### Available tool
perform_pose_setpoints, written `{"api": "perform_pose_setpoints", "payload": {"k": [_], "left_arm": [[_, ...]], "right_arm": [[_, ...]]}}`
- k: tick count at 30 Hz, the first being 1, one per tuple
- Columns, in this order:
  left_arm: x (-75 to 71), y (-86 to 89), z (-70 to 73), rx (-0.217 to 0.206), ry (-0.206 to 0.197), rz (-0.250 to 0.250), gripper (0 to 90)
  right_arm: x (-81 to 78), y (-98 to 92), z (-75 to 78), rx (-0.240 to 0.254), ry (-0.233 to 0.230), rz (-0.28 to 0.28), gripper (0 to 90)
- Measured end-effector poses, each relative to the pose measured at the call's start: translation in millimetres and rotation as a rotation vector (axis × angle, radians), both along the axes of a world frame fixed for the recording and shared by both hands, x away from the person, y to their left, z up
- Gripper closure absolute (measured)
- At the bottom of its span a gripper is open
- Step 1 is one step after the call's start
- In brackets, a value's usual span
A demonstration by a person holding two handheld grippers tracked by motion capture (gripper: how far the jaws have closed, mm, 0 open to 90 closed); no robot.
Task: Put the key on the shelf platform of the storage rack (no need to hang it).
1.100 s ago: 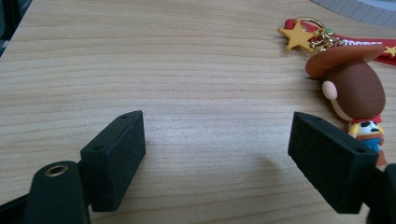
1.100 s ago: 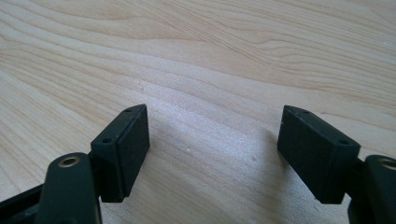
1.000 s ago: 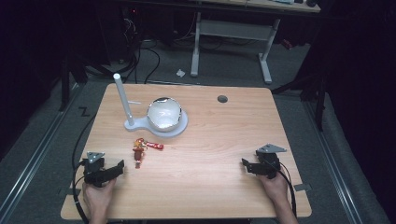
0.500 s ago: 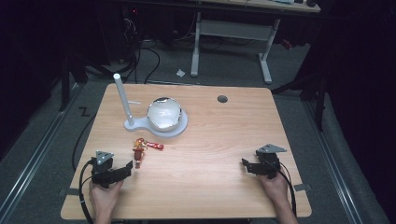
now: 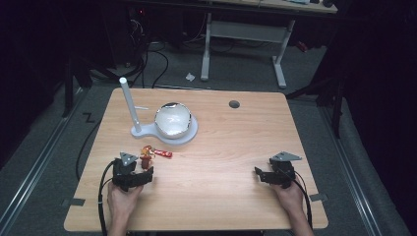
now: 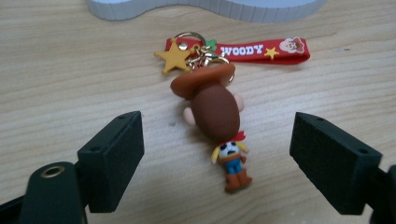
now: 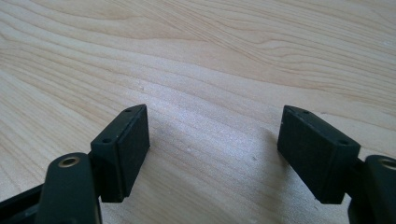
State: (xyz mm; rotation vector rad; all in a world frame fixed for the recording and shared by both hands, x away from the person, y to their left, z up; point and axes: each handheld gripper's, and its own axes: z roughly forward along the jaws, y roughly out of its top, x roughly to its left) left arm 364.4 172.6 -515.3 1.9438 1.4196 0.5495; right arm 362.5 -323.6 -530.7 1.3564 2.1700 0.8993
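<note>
Nothing is grasped yet: the left gripper (image 6: 217, 154) stands spread around the small rubber cowboy keychain (image 6: 215, 109) on the pale wooden table (image 5: 221, 162); the right gripper (image 7: 215, 154) waits spread over bare wood.

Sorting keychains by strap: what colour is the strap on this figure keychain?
Red, with white lettering, on the strap; clearest in the left gripper view.

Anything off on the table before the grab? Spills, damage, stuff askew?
Nothing stands out. The Woody keychain lies flat on the table, its red strap stretched beside the white stand. No spill or damage shows. The left tongs are open around the figure; the right tongs are open over bare wood.
</note>
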Motion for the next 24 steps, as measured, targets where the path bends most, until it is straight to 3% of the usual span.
{"api": "perform_pose_setpoints", "payload": {"k": [10, 13, 21, 24], "left_arm": [[13.1, -11.2, -2.0, 0.048, 0.029, -0.002, 19.4], [16.3, -11.1, -3.4, 0.031, 0.022, 0.02, 23.2], [23.1, -10.2, -9.4, 0.04, 0.036, 0.06, 30.3], [24.6, -10.9, -11.2, 0.03, 0.043, 0.053, 36.7]], "right_arm": [[-0.1, 0.1, 0.0, 0.0, 0.001, -0.001, 25.0], [-0.1, 0.0, 0.0, 0.0, 0.001, 0.0, 25.0], [-0.1, 0.0, 0.0, 0.0, 0.0, -0.001, 25.0], [-0.1, 0.1, 0.0, 0.001, 0.001, -0.001, 25.0]]}}
